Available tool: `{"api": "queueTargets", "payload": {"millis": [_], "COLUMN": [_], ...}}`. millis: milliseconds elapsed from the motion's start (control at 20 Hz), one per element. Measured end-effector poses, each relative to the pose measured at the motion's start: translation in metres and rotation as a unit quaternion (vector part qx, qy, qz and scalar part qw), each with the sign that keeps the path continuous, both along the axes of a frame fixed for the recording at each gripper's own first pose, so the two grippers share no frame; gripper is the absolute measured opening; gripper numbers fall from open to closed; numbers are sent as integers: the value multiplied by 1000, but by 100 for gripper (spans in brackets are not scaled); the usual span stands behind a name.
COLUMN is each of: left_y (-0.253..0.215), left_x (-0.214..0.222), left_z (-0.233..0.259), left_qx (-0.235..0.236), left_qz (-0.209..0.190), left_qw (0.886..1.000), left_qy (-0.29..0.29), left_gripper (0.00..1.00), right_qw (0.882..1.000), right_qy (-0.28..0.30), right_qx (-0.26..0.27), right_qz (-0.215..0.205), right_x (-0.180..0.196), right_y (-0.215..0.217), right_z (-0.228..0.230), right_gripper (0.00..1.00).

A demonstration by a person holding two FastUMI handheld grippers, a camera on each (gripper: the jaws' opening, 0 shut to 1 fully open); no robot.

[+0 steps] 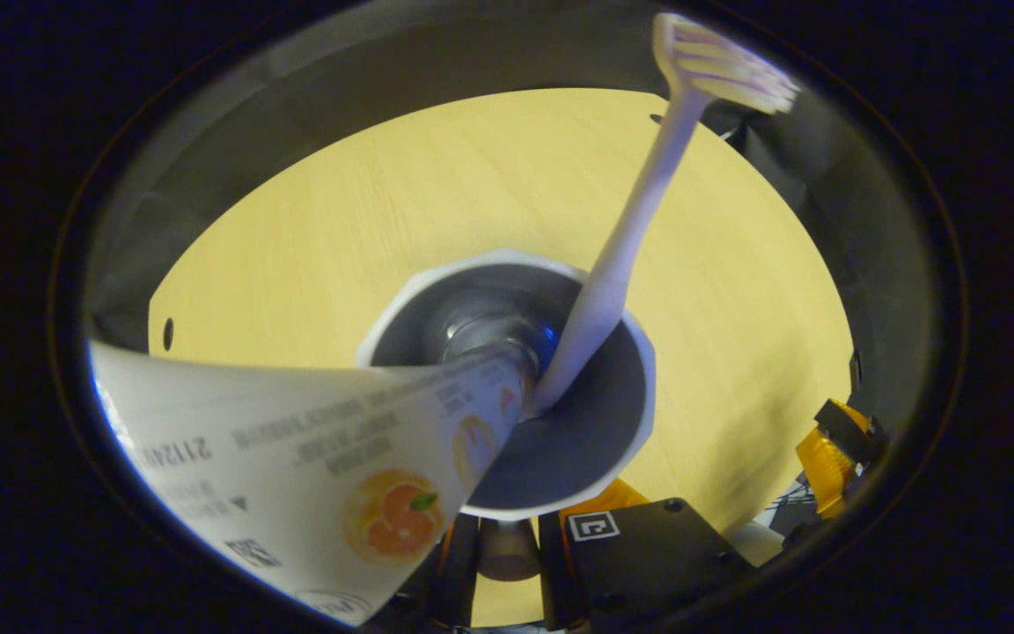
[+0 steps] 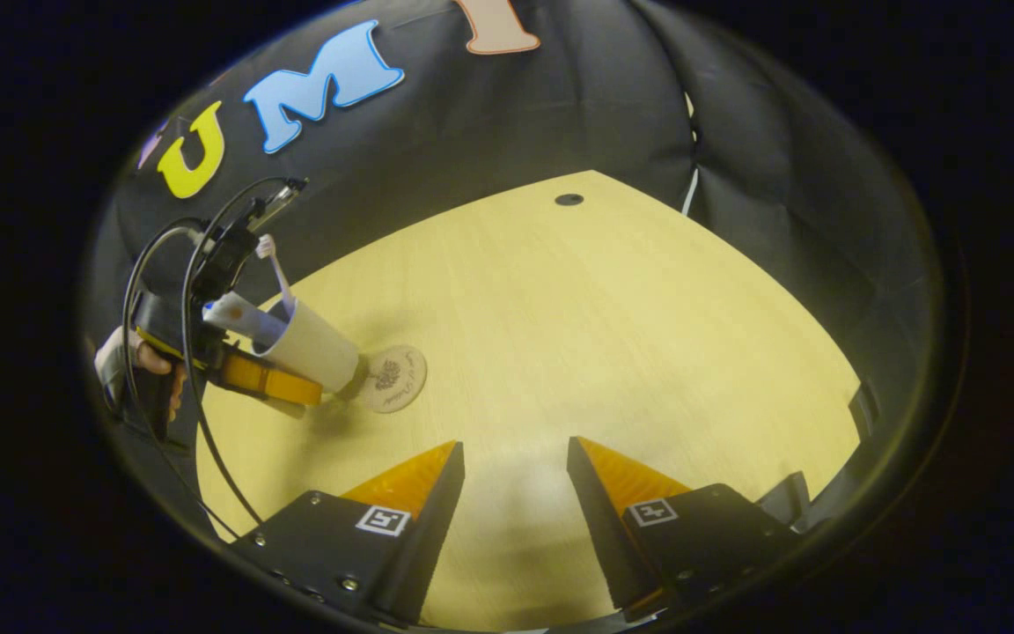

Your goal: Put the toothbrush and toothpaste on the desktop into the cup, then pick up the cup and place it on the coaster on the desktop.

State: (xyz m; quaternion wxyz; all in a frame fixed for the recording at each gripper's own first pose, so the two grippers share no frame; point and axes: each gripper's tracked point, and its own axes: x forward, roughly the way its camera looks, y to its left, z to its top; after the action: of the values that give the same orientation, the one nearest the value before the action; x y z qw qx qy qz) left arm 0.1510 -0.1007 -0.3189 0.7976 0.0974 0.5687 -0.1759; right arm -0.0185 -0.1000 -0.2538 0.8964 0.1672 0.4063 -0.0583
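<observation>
A round coaster lies on the pale wooden desktop.

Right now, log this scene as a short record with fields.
cup: held tilted by the left gripper, beside the coaster
toothbrush: in the cup, bristles up
toothpaste: in the cup, tail sticking out
coaster: flat on the desk, nothing on top
right gripper: open, holding nothing, above the desk
step left: set the cup on the coaster
</observation>
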Motion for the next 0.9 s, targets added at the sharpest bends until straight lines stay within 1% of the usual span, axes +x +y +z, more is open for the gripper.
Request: {"api": "queueTargets", "payload": {"millis": [200, 350, 500, 650, 700, 900], "left_y": [-38, -55, -54, -43, -39, -20], "left_x": [0, -2, -1, 1, 5, 13], "left_z": [-6, -12, -14, -9, -3, 29], "left_qx": [-5, -6, 0, 8, 9, 8], "left_qz": [-20, -22, -14, 2, 4, -7], "left_qw": [1000, 999, 999, 999, 999, 1000], "left_qy": [13, 26, 35, 43, 34, 8], "left_gripper": [36, 36, 36, 36, 36, 51], "right_qw": [1000, 999, 998, 997, 997, 998], "right_qy": [0, 2, 6, 10, 10, 8], "right_qx": [1, 4, 7, 11, 12, 13], "right_qz": [-22, -43, -60, -70, -71, -63], "right_x": [-4, -9, -13, -15, -15, -10], "right_y": [-19, -34, -46, -53, -55, -53], "right_z": [1, -1, -2, -3, -2, -6], "right_gripper": [75, 75, 75, 75, 75, 75]}}
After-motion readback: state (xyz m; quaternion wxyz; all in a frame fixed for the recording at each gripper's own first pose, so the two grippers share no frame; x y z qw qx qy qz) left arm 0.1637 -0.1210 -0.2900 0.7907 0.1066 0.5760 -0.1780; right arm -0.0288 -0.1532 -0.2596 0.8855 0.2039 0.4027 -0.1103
